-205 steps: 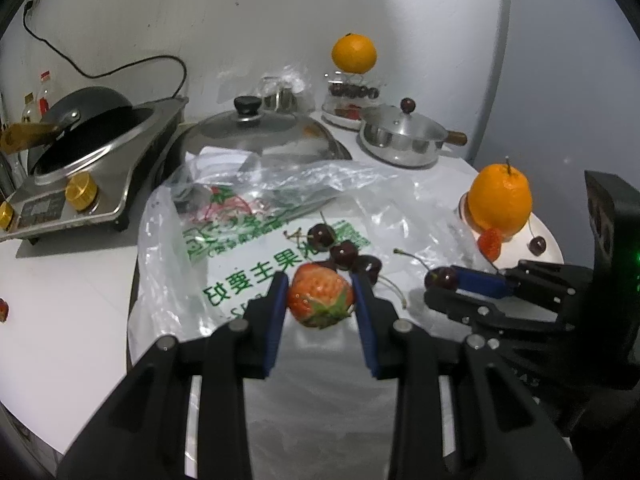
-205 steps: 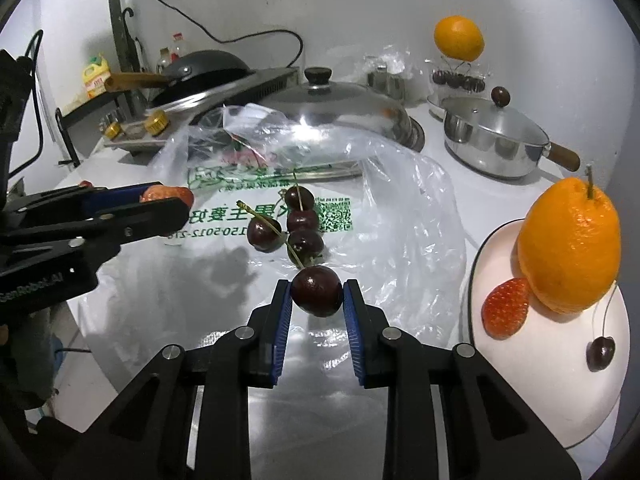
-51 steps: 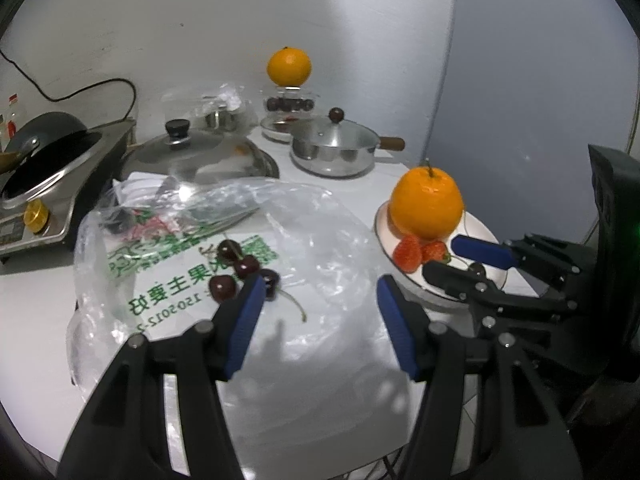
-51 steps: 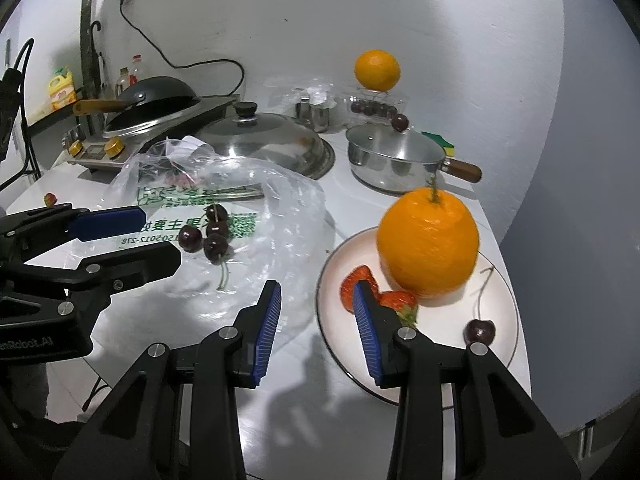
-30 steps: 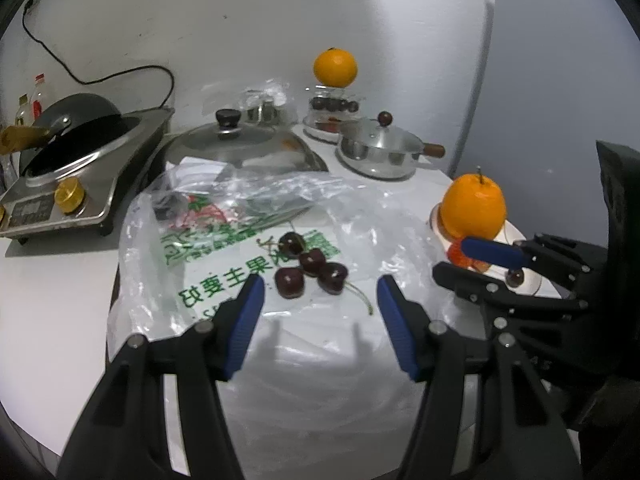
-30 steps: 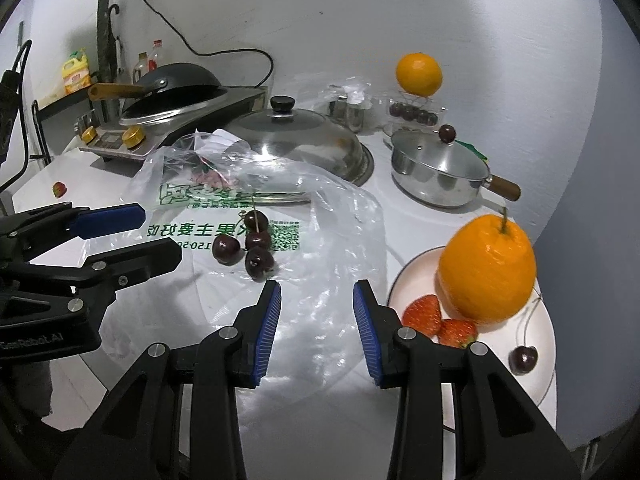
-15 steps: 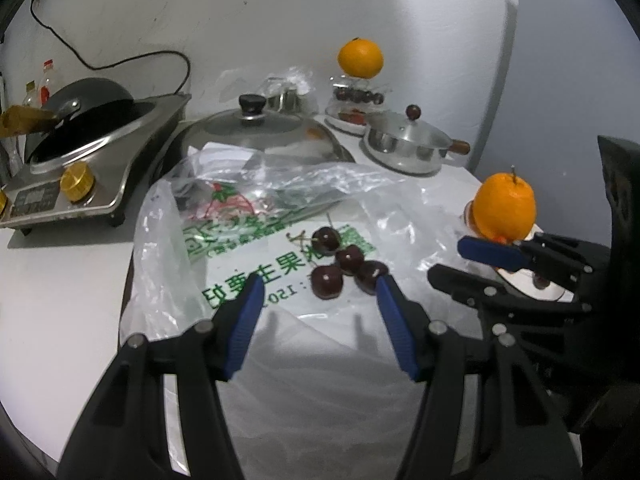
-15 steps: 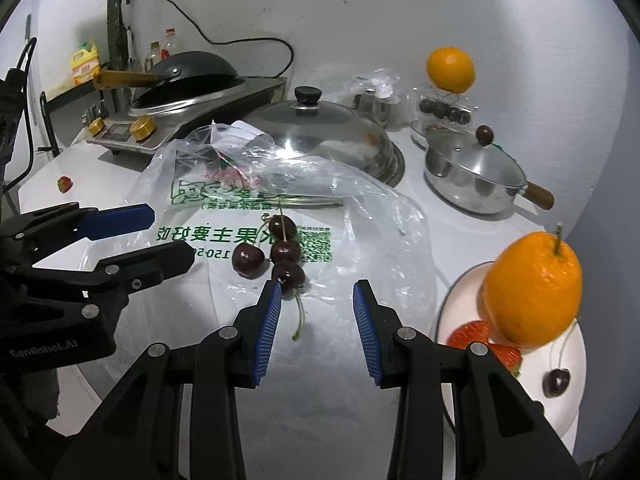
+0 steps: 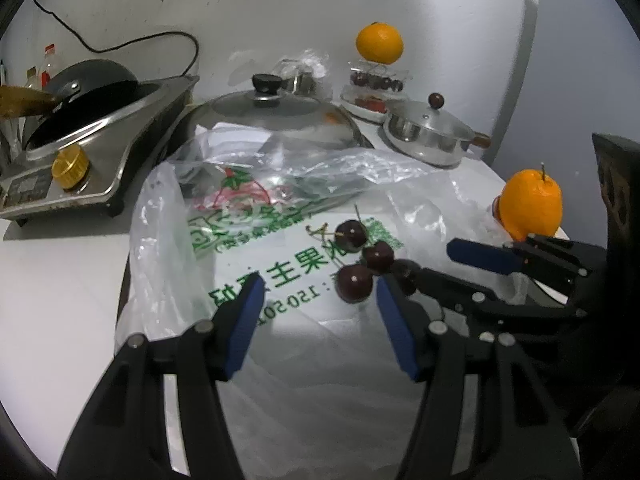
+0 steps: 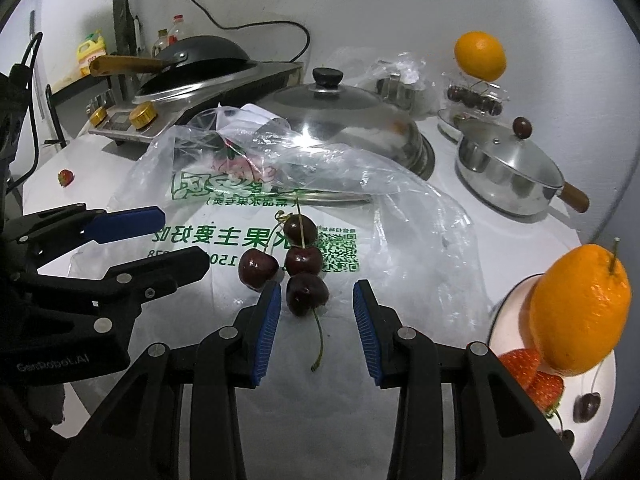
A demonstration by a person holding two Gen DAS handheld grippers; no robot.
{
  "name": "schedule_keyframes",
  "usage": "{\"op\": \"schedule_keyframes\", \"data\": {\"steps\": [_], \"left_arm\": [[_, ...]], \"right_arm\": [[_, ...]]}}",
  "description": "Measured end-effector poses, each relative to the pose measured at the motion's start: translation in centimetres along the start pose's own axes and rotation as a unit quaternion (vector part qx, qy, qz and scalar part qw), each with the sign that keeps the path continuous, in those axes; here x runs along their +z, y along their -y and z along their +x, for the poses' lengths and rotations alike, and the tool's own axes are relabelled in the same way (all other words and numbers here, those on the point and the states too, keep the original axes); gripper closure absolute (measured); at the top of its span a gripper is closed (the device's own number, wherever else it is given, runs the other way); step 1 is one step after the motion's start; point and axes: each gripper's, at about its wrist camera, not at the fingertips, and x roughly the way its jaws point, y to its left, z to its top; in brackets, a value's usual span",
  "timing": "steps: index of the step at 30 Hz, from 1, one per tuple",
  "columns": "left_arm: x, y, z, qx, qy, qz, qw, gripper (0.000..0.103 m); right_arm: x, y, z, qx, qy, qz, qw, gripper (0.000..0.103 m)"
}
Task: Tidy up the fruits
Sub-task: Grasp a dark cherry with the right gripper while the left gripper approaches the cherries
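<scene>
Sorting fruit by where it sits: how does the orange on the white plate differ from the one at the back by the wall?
The near orange rests on the white plate beside strawberries, has a stem stub and looks elongated. The far orange perches atop a clear container of cherries, looks rounder and shows no stem. Both are whole and unpeeled.

From the left wrist we look forward and steeply down along the left gripper [image 9: 318, 280], close over the plastic bag [image 9: 280, 240] on the worktop [image 9: 60, 280], with the right gripper [image 9: 448, 260] entering from the right edge. From the right wrist we look down along the right gripper [image 10: 316, 294] at similar closeness, the left gripper [image 10: 176, 240] entering from the left edge. Both views share the cherries [image 9: 354, 284] [image 10: 306, 294], bag [image 10: 280, 200], pot lid [image 9: 276, 110] [image 10: 340, 114], saucepan [image 9: 430, 134] [image 10: 504, 172] and near orange [image 9: 530, 206] [image 10: 580, 308].
</scene>
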Motion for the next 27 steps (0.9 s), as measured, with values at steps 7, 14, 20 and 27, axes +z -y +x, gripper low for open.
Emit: {"op": "schedule_keyframes", "data": {"steps": [7,14,20,27], "left_arm": [[0.0,-0.5,0.8,0.004,-0.008,-0.004,0.9999,0.043],[-0.1,-0.9,1.6,0.010,-0.017,-0.008,0.9998,0.043],[0.1,-0.6,2.0,0.013,-0.022,-0.004,0.9997,0.043],[0.7,0.4,2.7,0.010,-0.032,0.004,0.9994,0.043]], "right_arm": [[0.3,-0.2,1.7,0.011,-0.015,-0.001,1.000,0.063],[0.2,-0.3,3.2,0.023,-0.033,0.001,0.999,0.063],[0.1,0.0,3.6,0.029,-0.039,0.000,0.999,0.069],[0.0,1.2,2.4,0.030,-0.024,0.006,0.999,0.074]]}}
